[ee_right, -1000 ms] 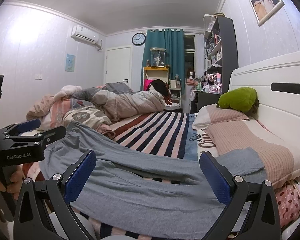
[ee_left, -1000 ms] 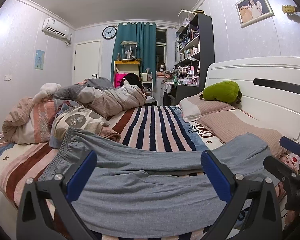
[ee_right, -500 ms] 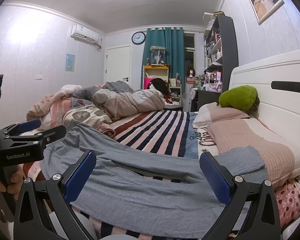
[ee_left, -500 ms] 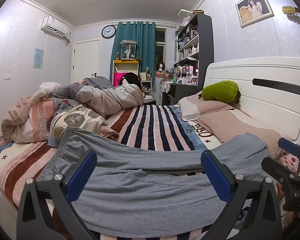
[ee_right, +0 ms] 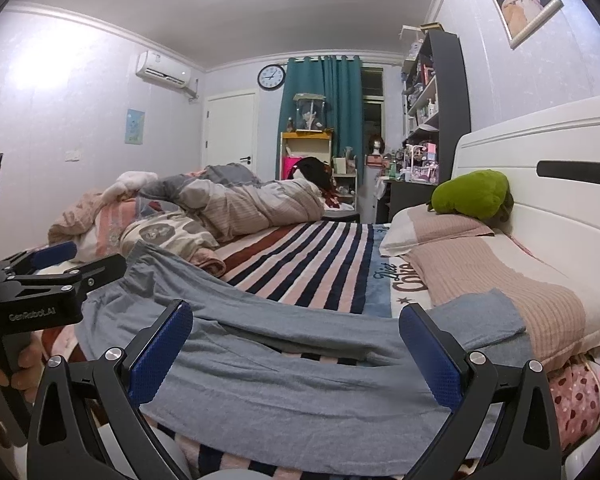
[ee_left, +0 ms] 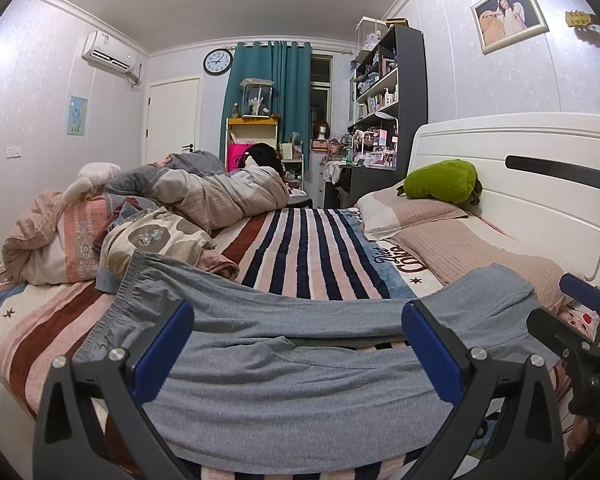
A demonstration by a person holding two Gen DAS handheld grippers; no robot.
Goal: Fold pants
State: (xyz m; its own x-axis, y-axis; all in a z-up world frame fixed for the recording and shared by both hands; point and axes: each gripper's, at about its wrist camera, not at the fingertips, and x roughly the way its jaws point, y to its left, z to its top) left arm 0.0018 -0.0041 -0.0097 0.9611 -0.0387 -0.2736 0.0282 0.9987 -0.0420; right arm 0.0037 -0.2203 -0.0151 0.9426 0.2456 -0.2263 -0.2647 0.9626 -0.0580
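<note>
The grey pants [ee_left: 284,376] lie spread flat across the near edge of the striped bedspread [ee_left: 312,252], waistband toward the heap of bedding [ee_left: 148,240] on the left and the leg ends reaching the pink pillow [ee_left: 472,248] by the headboard [ee_left: 516,184] on the right; the two legs lie side by side with a narrow gap between them. Over the last second almost nothing about the garment has changed: it has the same outline and the same creases, and only the two camera views have drifted slightly, the right one a little lower and closer to the cloth. The left gripper [ee_left: 298,344] hangs over the middle of the pants with its jaws spread wide and nothing between them, and the right gripper [ee_right: 296,344] is likewise fully open and empty over the legs. Neither blue pad appears to touch fabric. That suggests the fold has not begun; the person seems to be lining up both tools, probably to take an edge of the near leg or the two ends before lifting one half over the other.
</note>
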